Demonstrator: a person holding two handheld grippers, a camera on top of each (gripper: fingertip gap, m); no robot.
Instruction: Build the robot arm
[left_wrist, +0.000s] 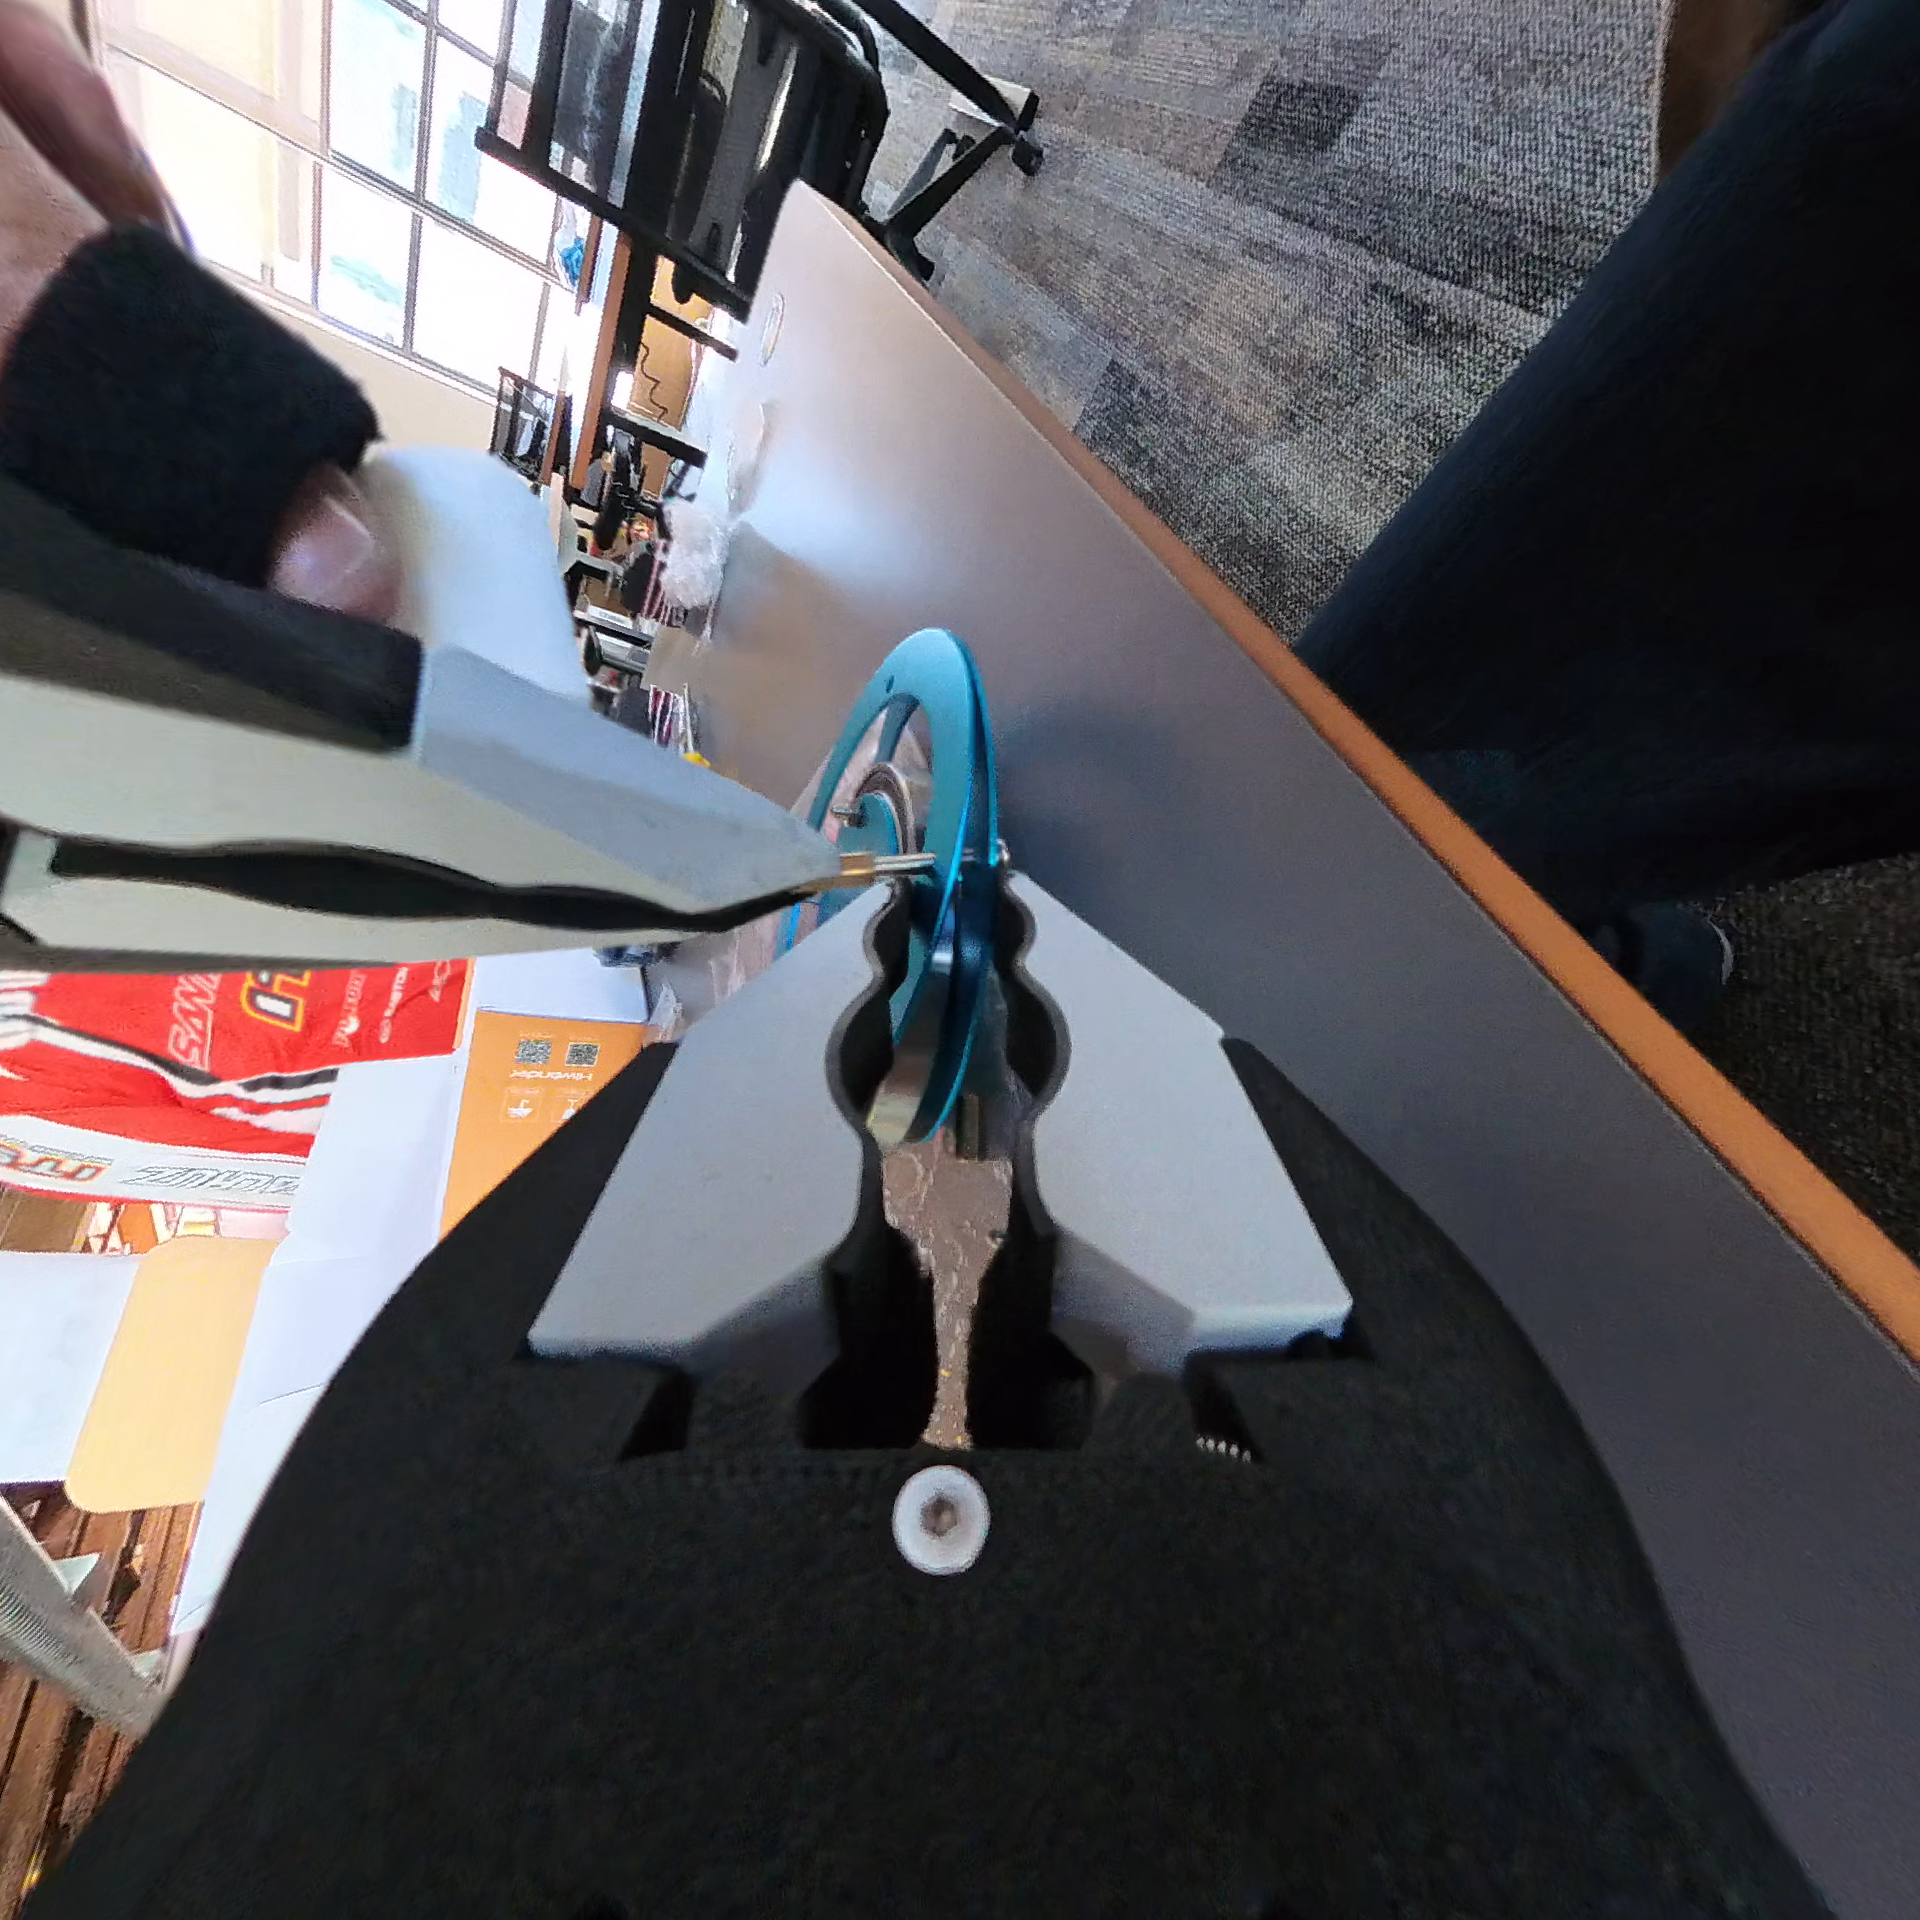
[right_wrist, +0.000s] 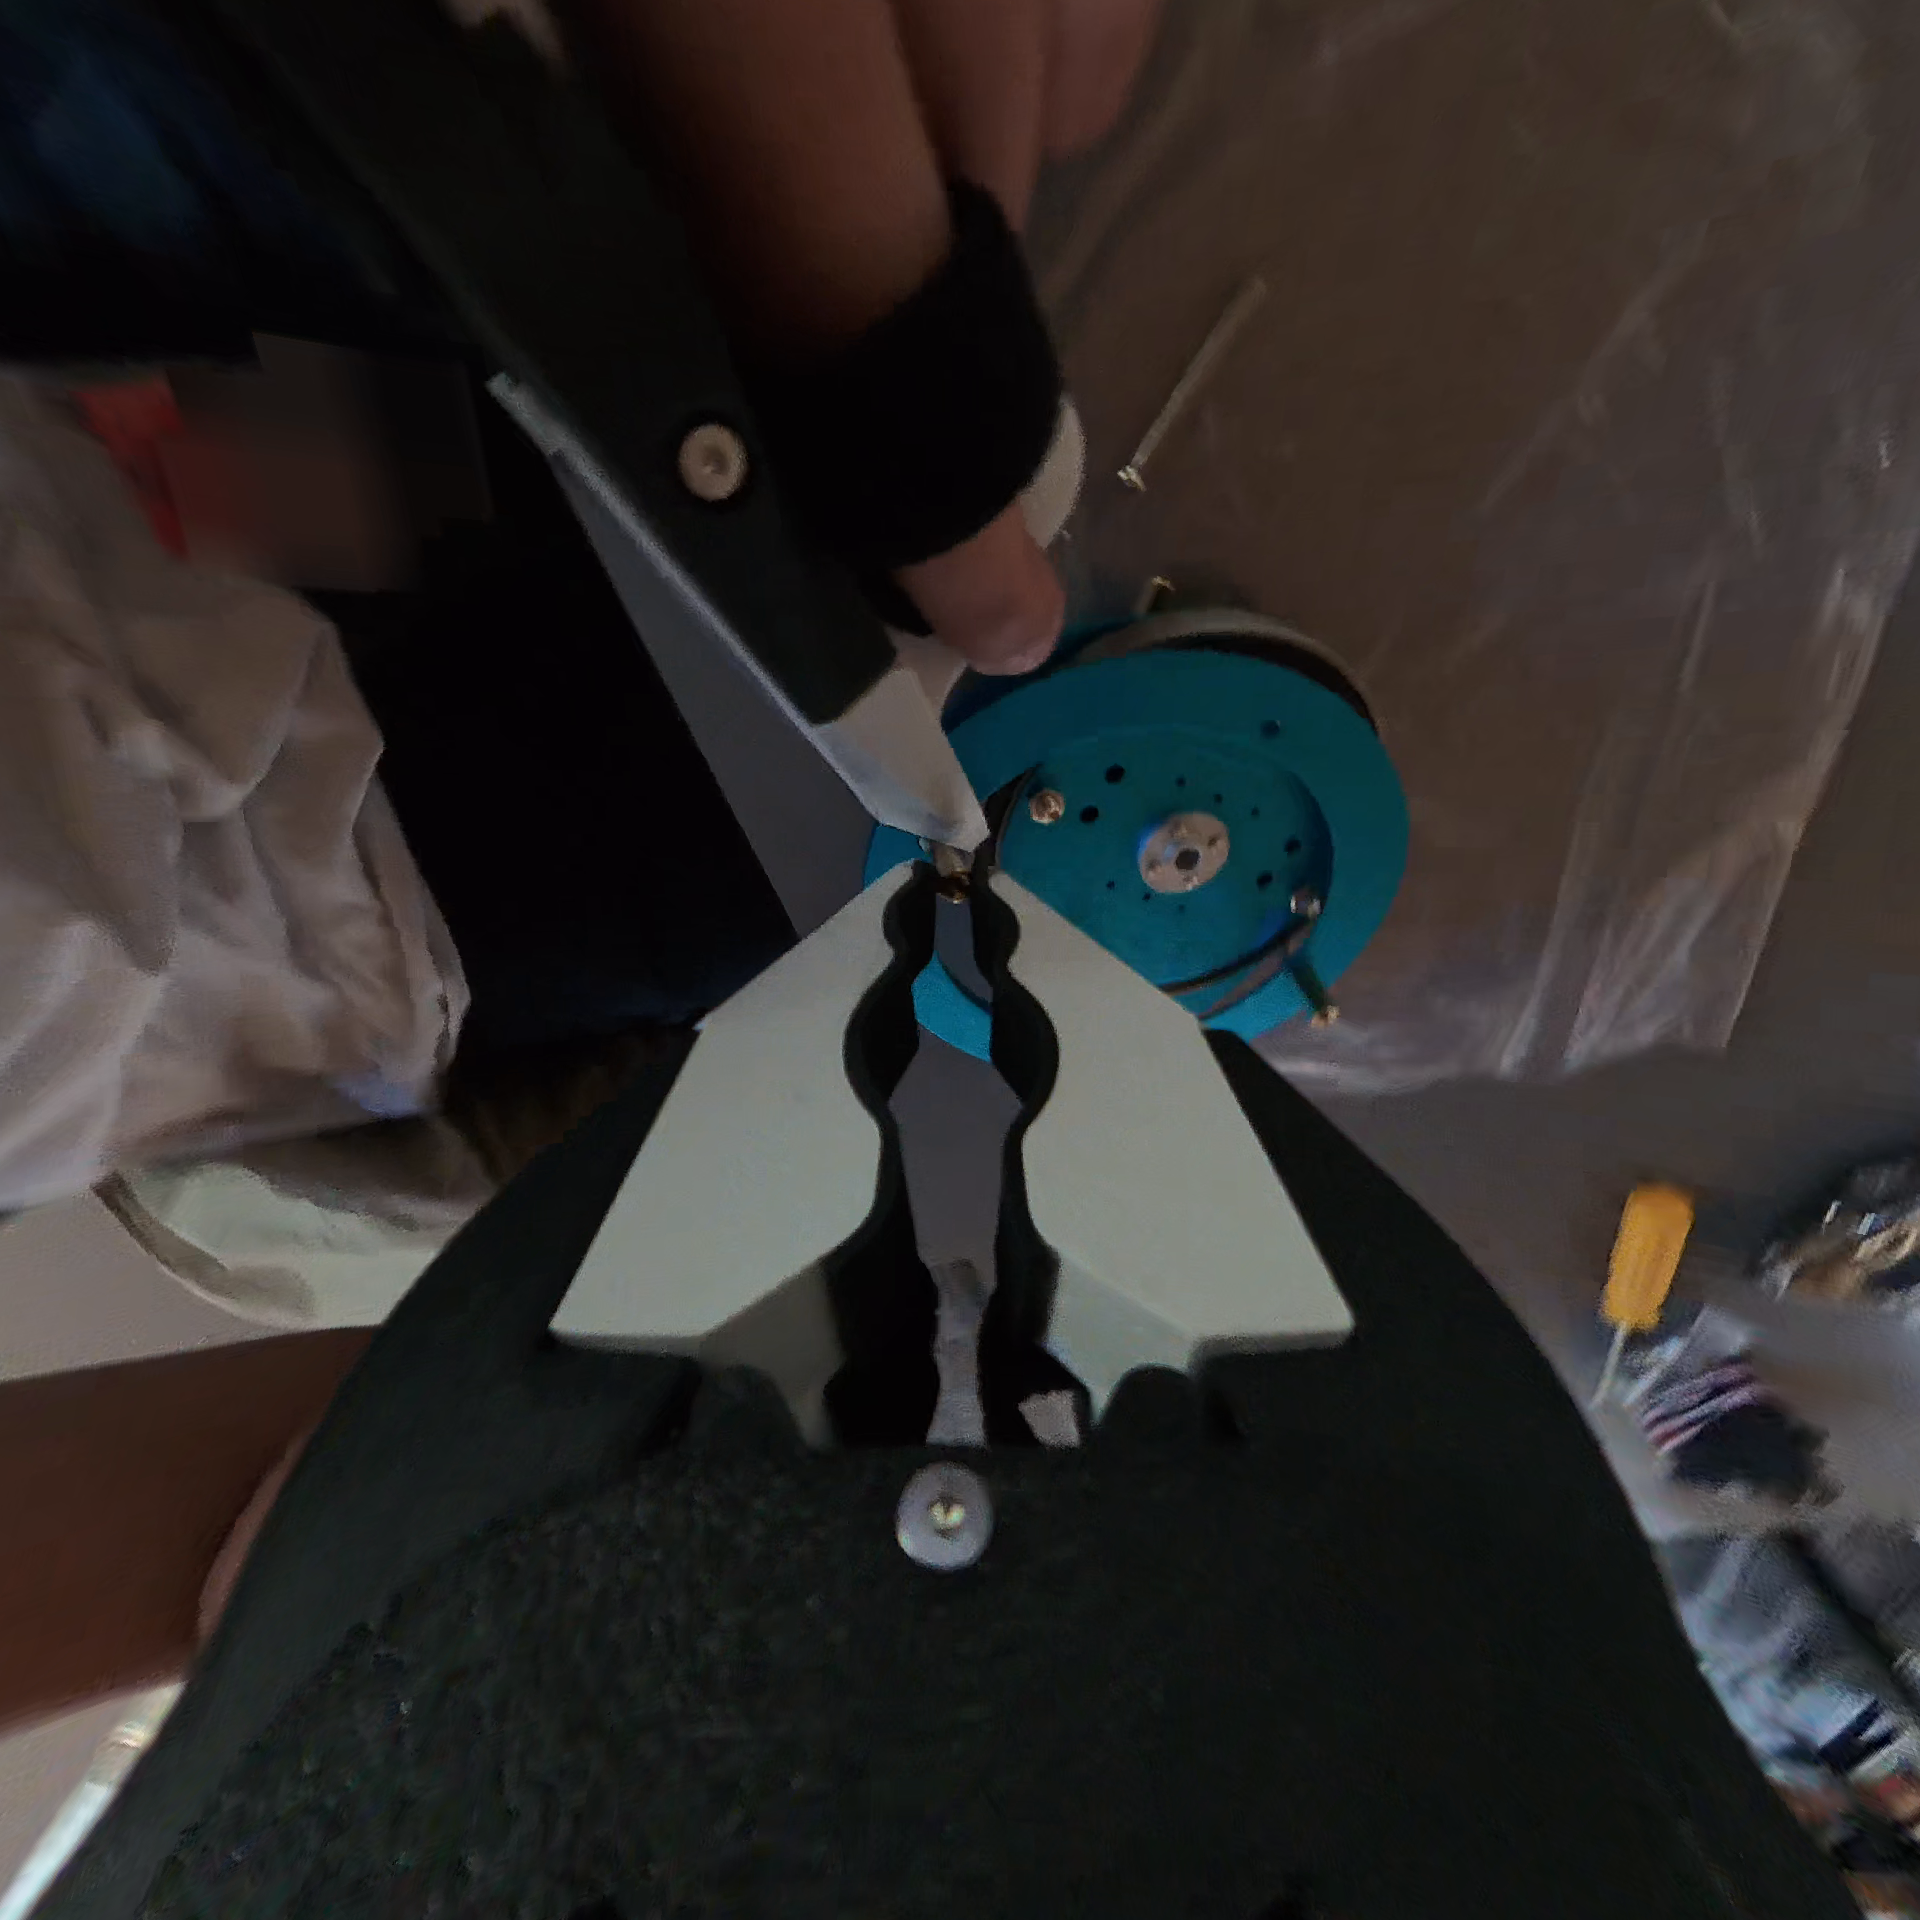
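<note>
Grey table (left_wrist: 1299, 831), orange band along its long edge. Carpet lies beyond that edge, and a dark trouser leg is close to it. The right wrist view shows a clear plastic sheet (right_wrist: 1558, 520) spread over the surface under the work.

Left gripper (left_wrist: 945, 904) – clamped on the blue disc assembly (left_wrist: 940, 790). The wavy pads pinch the rim and the discs stand edge-on between the fingers. The assembly is in the air over the table and does not rest on it. How far it is from the orange edge cannot be told.

Right gripper (right_wrist: 953, 878) – closed at the very tips on a small brass standoff (right_wrist: 951, 881). In the left wrist view it enters from the left side (left_wrist: 821, 862).

Blue disc assembly (right_wrist: 1174, 831) – an outer ring, a perforated inner plate and a silver hub at the centre. Two other standoffs are already on the face.

Key relation: the brass standoff (left_wrist: 878, 864) lies with its long axis along the right gripper's fingers, steel pin end leading. The pin points roughly square to the disc face and sits at the face, near the rim just above the left gripper's tips. Touching or a hair apart – cannot tell. The two grippers' tips nearly meet there (right_wrist: 961, 826). The right gripper is on the face side, and the left crosses it on the rim.

Off to the side on the plastic: a yellow-handled screwdriver (right_wrist: 1647, 1257) and a loose long pin (right_wrist: 1195, 384), both well apart from the grippers.
</note>
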